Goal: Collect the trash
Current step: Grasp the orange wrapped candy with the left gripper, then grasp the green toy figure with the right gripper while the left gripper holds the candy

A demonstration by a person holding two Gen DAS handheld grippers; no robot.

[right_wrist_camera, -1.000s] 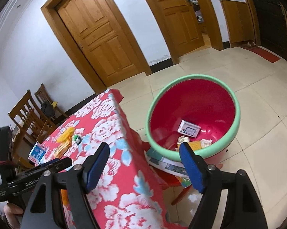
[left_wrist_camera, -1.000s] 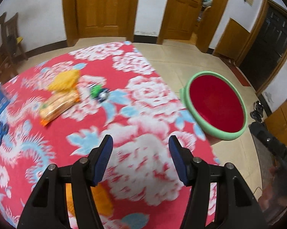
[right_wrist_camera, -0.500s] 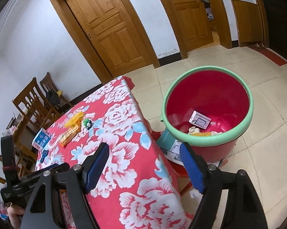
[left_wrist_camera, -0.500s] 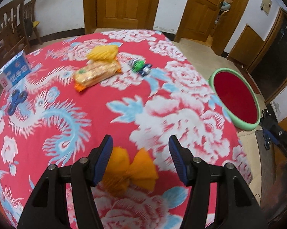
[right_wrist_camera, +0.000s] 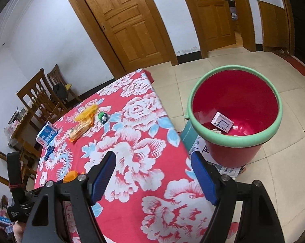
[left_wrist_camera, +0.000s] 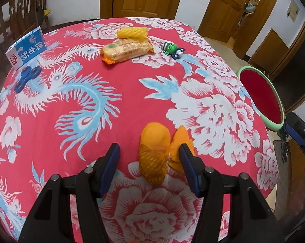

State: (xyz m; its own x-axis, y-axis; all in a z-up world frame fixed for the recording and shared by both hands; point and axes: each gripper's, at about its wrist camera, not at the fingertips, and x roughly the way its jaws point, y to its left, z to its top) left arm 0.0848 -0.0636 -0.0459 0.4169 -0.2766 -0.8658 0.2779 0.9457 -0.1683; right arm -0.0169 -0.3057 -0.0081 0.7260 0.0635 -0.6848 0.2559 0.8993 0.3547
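Jaws apart, left hand-held gripper straddles orange wrapper on counter — right hand-held gripper released, empty.

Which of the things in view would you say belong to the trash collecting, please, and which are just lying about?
Likely for the job:
- orange wrapper, between the open left hand-held gripper fingers
- snack packet
- yellow wrapper
- red bin

Probably just lying about:
- blue carton
- fidget spinner
- green toy keychain
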